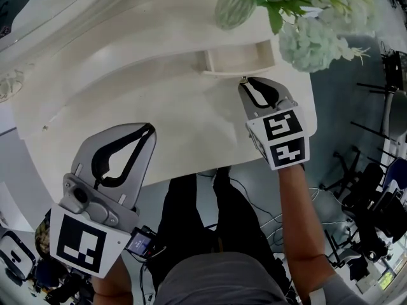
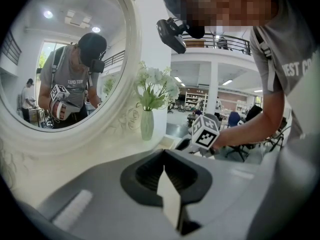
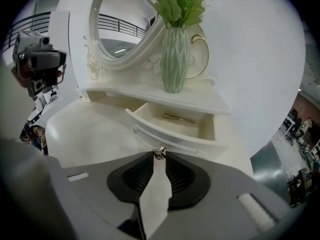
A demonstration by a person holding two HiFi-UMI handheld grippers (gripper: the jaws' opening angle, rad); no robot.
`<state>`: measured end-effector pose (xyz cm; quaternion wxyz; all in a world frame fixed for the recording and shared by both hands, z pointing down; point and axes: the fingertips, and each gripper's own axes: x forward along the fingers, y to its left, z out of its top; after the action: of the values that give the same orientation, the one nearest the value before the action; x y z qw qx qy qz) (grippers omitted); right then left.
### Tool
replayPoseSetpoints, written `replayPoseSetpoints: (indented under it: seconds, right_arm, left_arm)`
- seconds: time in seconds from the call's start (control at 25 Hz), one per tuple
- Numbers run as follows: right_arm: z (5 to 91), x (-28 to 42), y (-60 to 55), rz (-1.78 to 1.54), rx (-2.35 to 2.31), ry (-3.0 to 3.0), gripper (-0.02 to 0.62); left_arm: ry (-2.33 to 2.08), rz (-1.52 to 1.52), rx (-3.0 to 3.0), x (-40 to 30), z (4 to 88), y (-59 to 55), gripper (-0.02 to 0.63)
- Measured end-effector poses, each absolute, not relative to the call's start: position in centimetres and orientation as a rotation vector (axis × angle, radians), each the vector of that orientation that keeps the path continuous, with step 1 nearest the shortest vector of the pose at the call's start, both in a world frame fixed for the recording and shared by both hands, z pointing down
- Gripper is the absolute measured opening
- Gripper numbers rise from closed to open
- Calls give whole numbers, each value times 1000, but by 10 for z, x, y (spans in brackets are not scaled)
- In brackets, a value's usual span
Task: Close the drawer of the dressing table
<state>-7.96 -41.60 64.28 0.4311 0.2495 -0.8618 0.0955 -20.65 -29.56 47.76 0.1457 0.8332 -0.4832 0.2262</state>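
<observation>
One shallow cream-white painted drawer [image 1: 238,59] stands pulled out beneath the raised shelf [image 3: 150,94] near the far right corner of the cream-white dressing table [image 1: 127,113]. Its small silver knob [image 3: 160,153] sits nipped between the tips of the right gripper [image 1: 247,82], whose jaws are drawn narrow around it, straight before the drawer's face. The left gripper [image 1: 147,129], jaws pressed together on nothing, hovers over the table's front edge, well apart from the drawer.

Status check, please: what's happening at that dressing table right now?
Left gripper shut, empty, off to the side. Right gripper shut on drawer knob. Drawer open, slim item inside. Nothing seen blocking it.
</observation>
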Motion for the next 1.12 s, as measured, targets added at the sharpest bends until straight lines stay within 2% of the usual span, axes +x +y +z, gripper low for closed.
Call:
replayPoseSetpoints:
  seconds: [1.12]
  right_arm:
    - [643, -100, -453, 194, 649, -2130, 80]
  left_arm:
    - [-1430, 614, 2377, -228, 478, -293, 2]
